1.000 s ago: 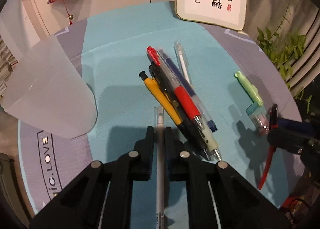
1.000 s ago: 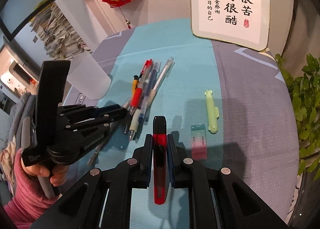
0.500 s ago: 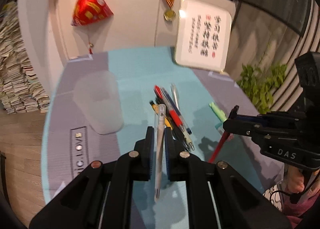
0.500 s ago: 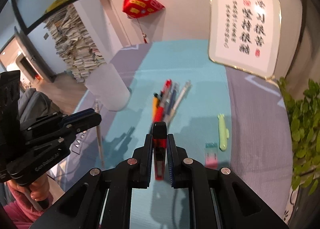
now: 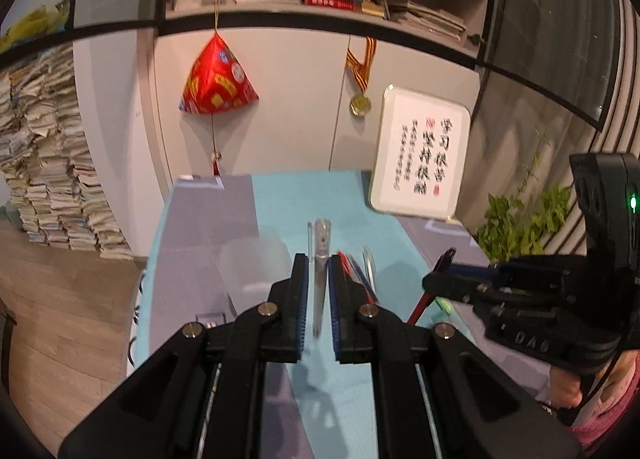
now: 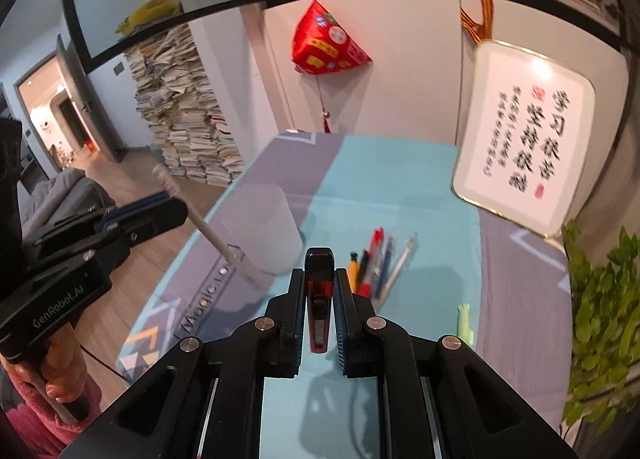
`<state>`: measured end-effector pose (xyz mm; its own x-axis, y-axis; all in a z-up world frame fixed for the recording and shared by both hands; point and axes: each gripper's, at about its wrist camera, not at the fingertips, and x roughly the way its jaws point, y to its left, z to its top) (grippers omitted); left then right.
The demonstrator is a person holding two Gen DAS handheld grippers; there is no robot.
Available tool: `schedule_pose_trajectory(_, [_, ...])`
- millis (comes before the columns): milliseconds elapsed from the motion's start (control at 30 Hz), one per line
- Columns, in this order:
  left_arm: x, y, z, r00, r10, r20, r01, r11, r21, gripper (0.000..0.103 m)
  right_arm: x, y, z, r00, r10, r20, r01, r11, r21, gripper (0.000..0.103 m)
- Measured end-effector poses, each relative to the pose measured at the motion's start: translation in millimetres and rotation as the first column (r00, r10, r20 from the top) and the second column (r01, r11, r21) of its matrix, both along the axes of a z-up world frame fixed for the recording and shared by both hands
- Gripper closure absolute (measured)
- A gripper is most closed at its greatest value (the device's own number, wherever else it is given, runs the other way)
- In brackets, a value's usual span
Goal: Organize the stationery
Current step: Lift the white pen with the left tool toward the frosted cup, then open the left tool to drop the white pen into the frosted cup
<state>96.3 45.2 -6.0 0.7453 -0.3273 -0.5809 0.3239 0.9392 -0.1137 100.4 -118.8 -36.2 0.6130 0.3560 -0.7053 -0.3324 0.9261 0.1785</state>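
Note:
My left gripper (image 5: pixel 318 261) is shut on a clear white pen (image 5: pixel 321 235), held off the table and sticking out past the fingertips. In the right wrist view this gripper (image 6: pixel 168 203) hangs left of the translucent cup (image 6: pixel 264 227), with the pen (image 6: pixel 208 227) slanting down towards the cup's side. My right gripper (image 6: pixel 319 275) is shut on a red and black utility knife (image 6: pixel 319 295), above the teal mat (image 6: pixel 400 187). Several pens (image 6: pixel 376 259) lie bunched on the mat right of the cup. The left wrist view shows the cup (image 5: pixel 254 263) and the right gripper (image 5: pixel 436 279) with the knife (image 5: pixel 418 309).
A framed calligraphy board (image 6: pixel 524 139) leans against the wall at the back right. A light green item (image 6: pixel 464 319) lies on the mat to the right. A leafy plant (image 6: pixel 600 299) stands off the right edge. The table's left edge drops to a wooden floor with stacked papers (image 6: pixel 184 119).
Both grippers have risen from the mat with the pen and the knife still held. Both views have tilted up, so the wall and shelves now show and the table looks farther away.

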Motion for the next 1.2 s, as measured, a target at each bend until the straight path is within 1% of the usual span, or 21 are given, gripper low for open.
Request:
schedule_pose_trajectory(233, [20, 9, 33, 0.996, 0.046, 0.075, -0.047, 0.999, 0.009, 0.095, 15, 20, 17, 0.999, 0.023, 0.029, -0.022, 1.000, -0.006, 0.089])
schedule_pose_trajectory(300, [27, 15, 40, 0.993, 0.065, 0.098, -0.066, 0.998, 0.007, 0.095, 19, 23, 22, 0.999, 0.026, 0.036, -0.026, 1.000, 0.000, 0.089])
schedule_pose_trajectory(367, [35, 20, 40, 0.989, 0.096, 0.111, -0.098, 0.995, 0.011, 0.095, 23, 26, 27, 0.998, 0.024, 0.051, -0.024, 1.000, 0.004, 0.089])
schedule_pose_trajectory(500, [53, 29, 25, 0.990, 0.124, 0.070, -0.125, 0.992, 0.010, 0.095, 32, 30, 34, 0.998, 0.016, 0.061, -0.016, 1.000, 0.012, 0.089])
schedule_pose_trajectory(567, [62, 33, 13, 0.991, 0.132, 0.036, -0.133, 0.991, 0.010, 0.095, 37, 32, 38, 0.998, 0.011, 0.068, -0.012, 1.000, 0.010, 0.089])
schedule_pose_trajectory(600, [67, 36, 3, 0.991, 0.136, 0.002, -0.136, 0.991, 0.006, 0.095, 40, 34, 40, 0.997, 0.009, 0.071, -0.010, 1.000, 0.010, 0.089])
schedule_pose_trajectory(667, [72, 38, -8, 0.989, 0.147, -0.037, -0.146, 0.989, 0.005, 0.095, 44, 38, 45, 0.997, 0.009, 0.077, -0.009, 1.000, 0.011, 0.089])
schedule_pose_trajectory(800, [78, 43, -24, 0.984, 0.155, -0.090, -0.157, 0.988, -0.006, 0.095, 51, 49, 51, 0.995, 0.024, 0.092, -0.025, 1.000, 0.008, 0.089])
schedule_pose_trajectory(967, [75, 48, -29, 0.982, 0.159, -0.103, -0.162, 0.987, -0.017, 0.095, 61, 65, 48, 0.995, 0.041, 0.096, -0.042, 0.999, 0.007, 0.089])
schedule_pose_trajectory(1200, [69, 56, -34, 0.979, 0.166, -0.120, -0.171, 0.985, -0.030, 0.095, 81, 83, 33, 0.996, 0.037, 0.075, -0.037, 0.999, -0.006, 0.089])
